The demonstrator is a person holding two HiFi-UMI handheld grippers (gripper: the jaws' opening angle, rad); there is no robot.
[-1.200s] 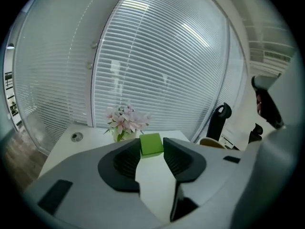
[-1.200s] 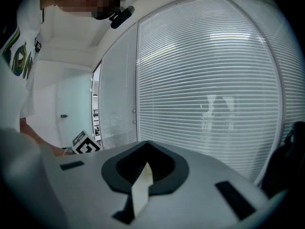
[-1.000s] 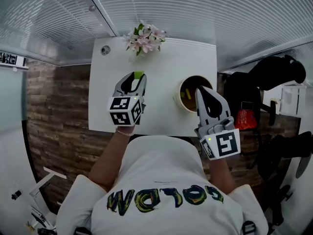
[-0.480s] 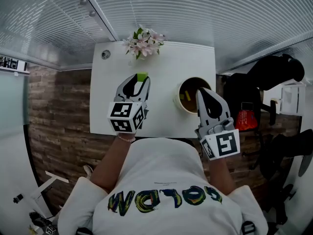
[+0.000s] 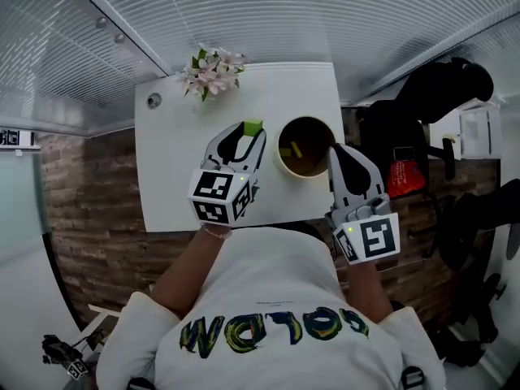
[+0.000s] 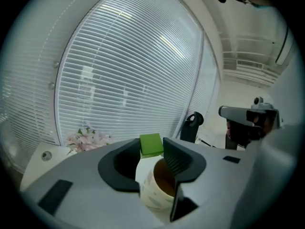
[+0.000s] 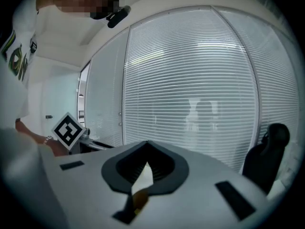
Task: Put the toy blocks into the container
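A white table stands against slatted blinds, with flowers at its far edge. Your left gripper has its jaws partly apart and clamped on a green block, which it holds just left of the container. A yellow block lies inside the container. Your right gripper has its jaws together on nothing, its tips by the container's right rim.

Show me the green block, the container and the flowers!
green block (image 5: 253, 127): head view, its top face.
container (image 5: 284, 167): head view, its pale rim.
flowers (image 5: 210, 73): head view, the pink blossoms.
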